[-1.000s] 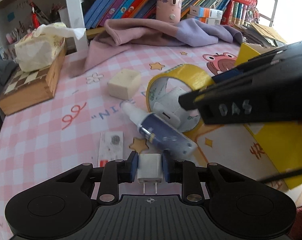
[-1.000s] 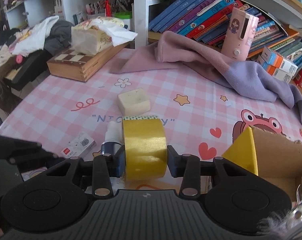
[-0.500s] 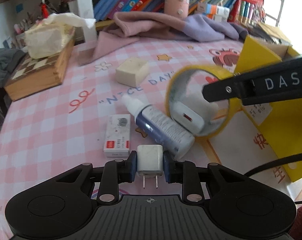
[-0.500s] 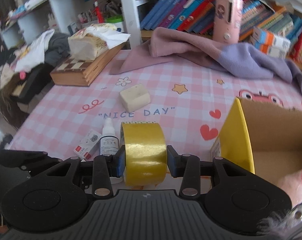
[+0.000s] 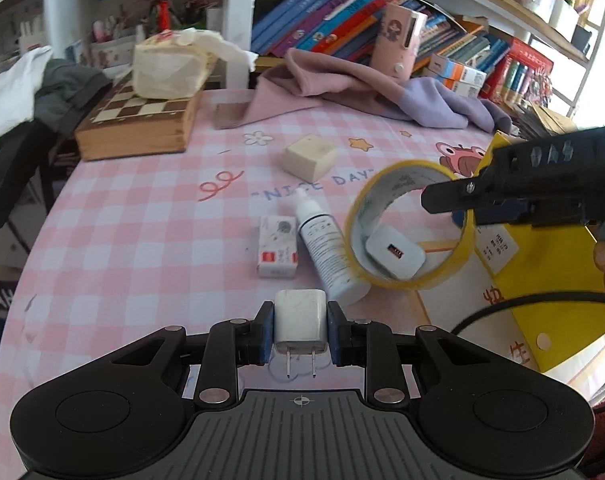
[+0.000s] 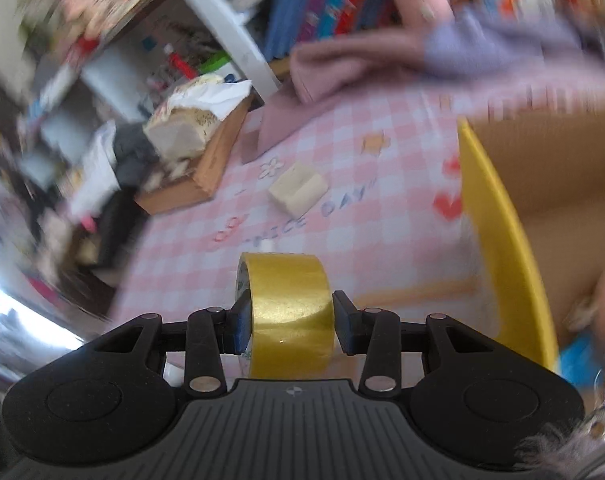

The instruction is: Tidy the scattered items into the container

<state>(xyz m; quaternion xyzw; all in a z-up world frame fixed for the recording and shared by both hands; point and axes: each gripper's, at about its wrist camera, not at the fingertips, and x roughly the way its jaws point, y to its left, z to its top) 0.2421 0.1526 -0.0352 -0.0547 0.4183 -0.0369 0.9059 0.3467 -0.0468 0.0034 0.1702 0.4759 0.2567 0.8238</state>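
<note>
Left wrist view: a small white plug adapter is clamped between the blue pads of the left gripper, its two metal prongs pointed back toward the camera, and it is held above the pink checked tablecloth. A roll of yellow tape is held off the table by the right gripper, with the open ring turned toward the left camera. Through the ring a larger white charger is seen lying on the cloth. Just left of the roll a white dropper bottle is lying on its side, and a small white and red carton lies flat beside it. A cream-coloured block sits further back, apart from these. The yellow cardboard box stands at the right edge of the table, beside the tape.

From the right wrist view, which is heavily blurred, the tape is seen gripped across its width by the right gripper, just left of the box's yellow wall. At the back, a chessboard case with a tissue pack on it and a pink and purple garment can be made out.
</note>
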